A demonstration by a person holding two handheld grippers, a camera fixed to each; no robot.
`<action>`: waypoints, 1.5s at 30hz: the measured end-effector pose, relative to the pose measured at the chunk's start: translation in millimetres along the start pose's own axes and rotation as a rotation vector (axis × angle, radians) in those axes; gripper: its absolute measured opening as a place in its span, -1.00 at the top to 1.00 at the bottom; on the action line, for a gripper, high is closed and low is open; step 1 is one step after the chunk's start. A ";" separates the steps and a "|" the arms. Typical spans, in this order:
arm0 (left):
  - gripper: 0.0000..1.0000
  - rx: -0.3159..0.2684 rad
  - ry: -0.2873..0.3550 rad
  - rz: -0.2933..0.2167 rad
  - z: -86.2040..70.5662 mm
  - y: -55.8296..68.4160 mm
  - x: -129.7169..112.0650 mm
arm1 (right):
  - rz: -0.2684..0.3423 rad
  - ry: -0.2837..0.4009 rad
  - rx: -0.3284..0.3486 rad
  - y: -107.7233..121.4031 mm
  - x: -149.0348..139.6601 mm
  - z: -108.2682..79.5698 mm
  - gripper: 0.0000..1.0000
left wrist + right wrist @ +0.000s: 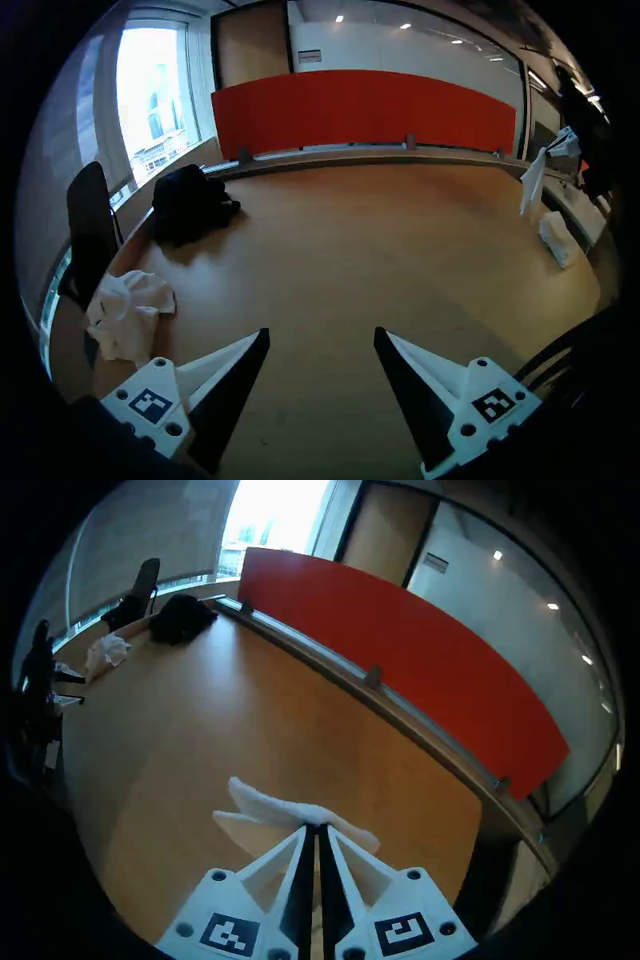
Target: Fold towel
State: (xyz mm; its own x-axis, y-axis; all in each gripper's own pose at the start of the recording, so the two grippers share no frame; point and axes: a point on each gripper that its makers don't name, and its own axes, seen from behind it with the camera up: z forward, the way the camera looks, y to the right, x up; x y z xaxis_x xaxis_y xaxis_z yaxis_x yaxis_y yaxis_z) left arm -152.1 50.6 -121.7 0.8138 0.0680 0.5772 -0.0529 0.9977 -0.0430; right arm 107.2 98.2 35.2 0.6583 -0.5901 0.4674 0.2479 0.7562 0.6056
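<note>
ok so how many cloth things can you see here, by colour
white towels: 3 (crumpled towel, held towel pinched in the right gripper, third towel lying near the table edge)
black bundle: 1
total: 4

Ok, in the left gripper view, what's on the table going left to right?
Crumpled white cloth → black bundle → small white cloth at the far right. The hanging towel overlaps that last one sideways, so it is left out of the order.
</note>
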 end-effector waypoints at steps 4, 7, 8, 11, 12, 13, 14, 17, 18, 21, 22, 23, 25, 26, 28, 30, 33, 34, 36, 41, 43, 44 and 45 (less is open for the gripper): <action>-0.93 0.000 -0.002 0.001 1.1 1.9 1.7 | 0.008 -0.016 -0.019 16.9 -9.1 -2.1 0.94; -0.93 0.001 -0.003 0.005 1.9 3.0 3.5 | 0.013 -0.028 -0.031 28.3 -15.2 -3.5 0.94; -0.94 0.002 -0.003 0.007 2.2 3.3 4.1 | 0.015 -0.032 -0.035 31.8 -17.1 -4.0 0.94; -0.94 0.002 -0.003 0.011 3.0 4.7 5.9 | 0.018 -0.042 -0.047 41.5 -22.4 -5.2 0.94; -0.94 0.002 -0.004 0.012 3.3 5.1 6.5 | 0.019 -0.045 -0.051 44.8 -24.1 -5.7 0.94; -0.94 0.002 -0.004 0.013 3.5 5.5 7.0 | 0.021 -0.047 -0.054 47.6 -25.5 -6.2 0.94; -0.93 0.002 -0.004 0.013 3.7 5.8 7.5 | 0.023 -0.050 -0.057 50.3 -26.9 -6.7 0.94; -0.94 0.001 -0.004 0.015 4.2 7.4 8.9 | 0.029 -0.057 -0.068 58.2 -31.9 -8.7 0.94; -0.94 0.000 -0.005 0.017 4.4 8.1 9.4 | 0.032 -0.060 -0.071 60.6 -34.0 -9.5 0.94; -0.94 -0.003 -0.005 0.023 4.8 10.2 10.7 | 0.039 -0.067 -0.079 66.4 -40.0 -12.2 0.94; -0.94 -0.004 -0.005 0.025 4.8 10.9 11.1 | 0.041 -0.069 -0.082 67.8 -41.9 -13.1 0.94; -0.94 -0.005 -0.005 0.027 4.9 11.5 11.6 | 0.043 -0.071 -0.084 69.2 -43.9 -14.0 0.94; -0.94 -0.007 -0.005 0.029 4.7 13.0 12.3 | 0.048 -0.075 -0.087 71.5 -47.8 -16.2 0.94; -0.94 -0.007 -0.005 0.030 4.6 13.7 12.6 | 0.050 -0.076 -0.089 72.5 -49.6 -17.3 0.94; -0.93 -0.010 -0.005 0.032 4.3 15.3 13.5 | 0.054 -0.078 -0.092 73.7 -53.4 -20.1 0.94; -0.94 -0.012 -0.004 0.034 4.1 16.9 14.4 | 0.058 -0.081 -0.096 74.3 -57.2 -23.2 0.94; -0.93 -0.016 -0.003 0.038 3.9 19.2 15.5 | 0.062 -0.086 -0.101 74.4 -64.2 -29.0 0.94; -0.93 -0.017 -0.003 0.039 3.9 20.0 15.8 | 0.064 -0.089 -0.103 74.5 -67.2 -31.3 0.94; -0.93 -0.020 -0.001 0.043 3.6 21.7 16.3 | 0.069 -0.096 -0.108 74.6 -74.9 -36.6 0.94; -0.93 -0.027 0.001 0.052 2.4 25.4 16.6 | 0.091 -0.127 -0.120 73.9 -102.5 -51.4 0.94; -0.93 -0.029 0.000 0.055 1.9 26.1 15.9 | 0.103 -0.145 -0.124 72.1 -117.2 -57.2 0.94; -0.93 -0.030 0.000 0.056 1.7 26.4 15.5 | 0.109 -0.153 -0.126 71.1 -124.3 -59.9 0.94; -0.94 -0.031 -0.001 0.056 1.6 26.5 15.0 | 0.116 -0.163 -0.127 69.5 -132.2 -62.4 0.94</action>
State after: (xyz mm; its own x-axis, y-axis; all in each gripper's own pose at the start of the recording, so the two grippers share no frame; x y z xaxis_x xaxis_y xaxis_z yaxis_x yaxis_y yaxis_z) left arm -142.2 78.1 -112.9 0.8094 0.1238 0.5741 -0.0803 0.9917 -0.1007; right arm 81.8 246.5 -24.8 0.5666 -0.5269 0.6335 0.2714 0.8453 0.4602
